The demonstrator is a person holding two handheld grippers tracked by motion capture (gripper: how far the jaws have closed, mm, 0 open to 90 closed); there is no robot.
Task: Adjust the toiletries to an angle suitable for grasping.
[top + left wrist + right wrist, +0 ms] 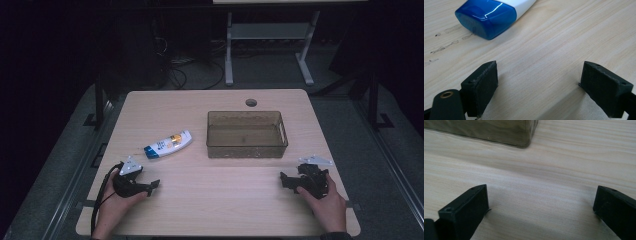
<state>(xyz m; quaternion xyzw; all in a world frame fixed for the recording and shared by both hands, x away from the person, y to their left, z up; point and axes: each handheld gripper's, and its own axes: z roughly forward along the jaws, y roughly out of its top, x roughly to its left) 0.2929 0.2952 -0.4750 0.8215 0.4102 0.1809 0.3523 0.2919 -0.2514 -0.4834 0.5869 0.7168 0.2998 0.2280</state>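
No print on the bottle (168, 144) is legible.

A pale wood-grain worktop (210, 200) with rounded corners and a round cable hole (251, 102) near its far edge stands on a grey floor (350, 125). Beyond it the room is dim, almost black at the left and right. A white-legged table frame (305, 60) stands at the far side, with dark cables (185, 75) trailing on the floor left of it.
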